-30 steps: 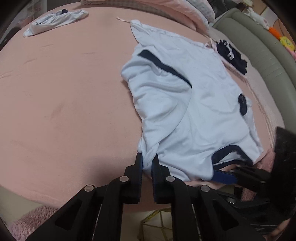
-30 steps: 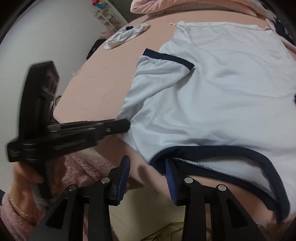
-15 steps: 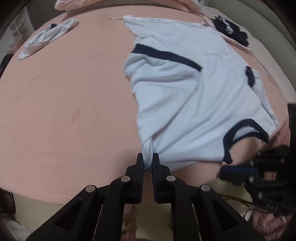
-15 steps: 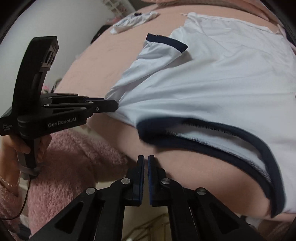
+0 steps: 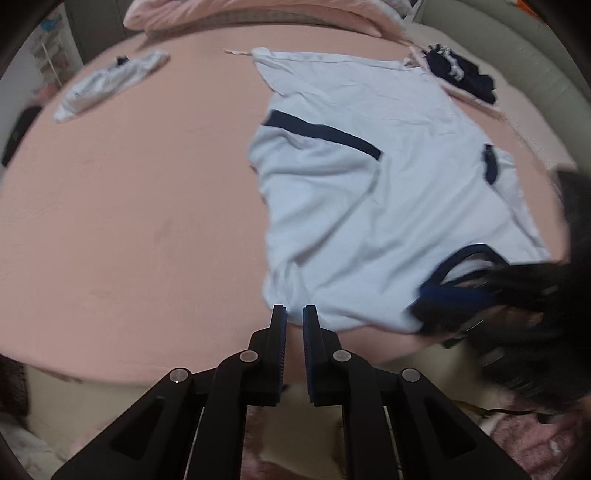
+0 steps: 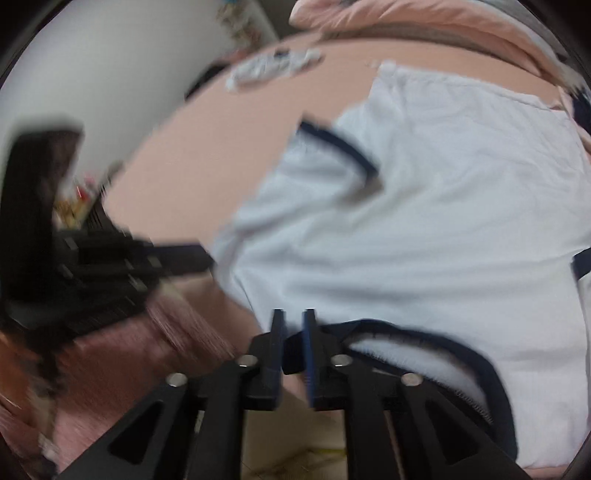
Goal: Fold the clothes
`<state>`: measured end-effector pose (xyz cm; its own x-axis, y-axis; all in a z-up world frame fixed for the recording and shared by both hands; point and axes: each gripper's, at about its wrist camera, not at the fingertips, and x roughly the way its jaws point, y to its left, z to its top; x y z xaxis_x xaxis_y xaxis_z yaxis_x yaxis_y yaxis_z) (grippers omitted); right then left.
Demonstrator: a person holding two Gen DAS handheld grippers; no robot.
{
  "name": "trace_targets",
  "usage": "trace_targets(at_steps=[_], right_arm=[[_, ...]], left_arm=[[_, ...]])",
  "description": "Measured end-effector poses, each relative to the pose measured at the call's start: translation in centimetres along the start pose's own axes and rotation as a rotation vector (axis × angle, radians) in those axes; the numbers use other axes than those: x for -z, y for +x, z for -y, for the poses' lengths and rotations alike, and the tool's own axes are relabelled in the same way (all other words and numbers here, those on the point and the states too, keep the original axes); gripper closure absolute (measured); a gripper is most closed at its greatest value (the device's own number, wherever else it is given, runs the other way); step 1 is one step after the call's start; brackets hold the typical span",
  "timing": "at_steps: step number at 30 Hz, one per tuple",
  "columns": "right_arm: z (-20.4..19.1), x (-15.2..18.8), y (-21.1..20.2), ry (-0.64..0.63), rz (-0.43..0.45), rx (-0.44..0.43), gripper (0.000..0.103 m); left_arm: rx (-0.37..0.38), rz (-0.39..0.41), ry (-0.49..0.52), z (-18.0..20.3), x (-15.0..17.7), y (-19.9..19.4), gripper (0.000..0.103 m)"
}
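A pale blue T-shirt (image 5: 369, 206) with navy trim lies spread on the pink bed, its neck end toward the near edge. My left gripper (image 5: 294, 314) is shut on the shirt's near left corner, with a fold of fabric between its pads. The same gripper (image 6: 207, 258) shows blurred at the left of the right wrist view, still pinching that corner. My right gripper (image 6: 293, 317) is at the navy collar (image 6: 406, 332). Its jaws are opening by a narrow gap, and the collar's left end sits in that gap. In the left wrist view the right gripper (image 5: 443, 295) is a dark blur on the collar.
The pink sheet (image 5: 129, 221) stretches wide to the shirt's left. A crumpled white garment (image 5: 110, 85) lies far left, a dark garment (image 5: 458, 74) far right. Pillows (image 5: 240, 14) and a grey padded edge (image 5: 517, 55) bound the far side. A pink fuzzy sleeve (image 6: 129, 350) is near the bed's edge.
The right gripper, open at the collar a second ago, then shut on nothing below it, now has a small gap at the collar. The left gripper keeps its corner and has lifted slightly.
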<state>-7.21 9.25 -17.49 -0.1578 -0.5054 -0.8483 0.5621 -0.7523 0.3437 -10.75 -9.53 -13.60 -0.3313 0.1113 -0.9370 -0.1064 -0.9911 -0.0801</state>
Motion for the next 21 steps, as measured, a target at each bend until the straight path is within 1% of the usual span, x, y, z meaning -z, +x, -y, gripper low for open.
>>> trace_targets(at_steps=[1,3,4,5,6,8,9,10,11,12,14,15,16,18,21], right_arm=[[0.1,0.6,0.4,0.003,-0.012,0.000,0.086],[0.1,1.0,0.2,-0.005,-0.058,-0.002,0.086],[0.1,1.0,-0.1,-0.010,-0.085,-0.004,0.086],[0.2,1.0,-0.4,-0.011,-0.095,-0.004,0.086],[0.3,0.9,-0.7,-0.005,-0.085,-0.002,0.086],[0.6,0.7,-1.4,0.005,-0.066,0.001,0.086],[0.7,0.6,-1.7,0.011,-0.056,0.003,0.085],[0.8,0.4,-2.1,0.016,-0.046,0.005,0.081],[0.8,0.5,-2.0,0.016,-0.054,0.004,0.080],[0.4,0.8,-1.4,0.004,-0.082,-0.002,0.079],[-0.6,1.8,-0.6,-0.036,-0.114,-0.022,0.078],[-1.0,2.1,-0.5,-0.047,-0.112,-0.023,0.074],[-1.2,2.2,-0.6,-0.050,-0.094,-0.013,0.072],[-1.6,2.5,-0.8,-0.056,-0.057,0.009,0.070],[-2.1,2.8,-1.0,-0.064,-0.004,0.031,0.070]], left_arm=[[-0.011,0.012,0.001,0.1,0.2,-0.3,0.095],[0.017,0.060,0.005,0.4,0.5,-1.2,0.095],[0.062,0.083,0.007,0.6,0.5,-1.6,0.095],[0.118,0.104,0.010,0.8,0.5,-1.8,0.095],[0.131,0.110,0.022,1.1,0.3,-1.5,0.095],[0.109,0.105,0.054,1.9,-0.3,-0.5,0.095],[0.080,0.081,0.061,2.0,-0.6,0.5,0.095],[0.057,0.038,0.058,1.9,-0.8,1.6,0.095],[0.042,-0.007,0.053,1.8,-0.8,2.8,0.095],[0.042,-0.038,0.049,1.6,-0.7,3.5,0.095],[0.069,-0.041,0.043,1.4,-0.3,3.4,0.095],[0.085,-0.055,0.039,1.3,0.1,3.3,0.095],[0.100,-0.071,0.036,1.1,0.4,3.2,0.095],[0.119,-0.080,0.033,0.9,1.3,2.9,0.095],[0.105,-0.066,0.007,0.4,2.2,2.3,0.095]])
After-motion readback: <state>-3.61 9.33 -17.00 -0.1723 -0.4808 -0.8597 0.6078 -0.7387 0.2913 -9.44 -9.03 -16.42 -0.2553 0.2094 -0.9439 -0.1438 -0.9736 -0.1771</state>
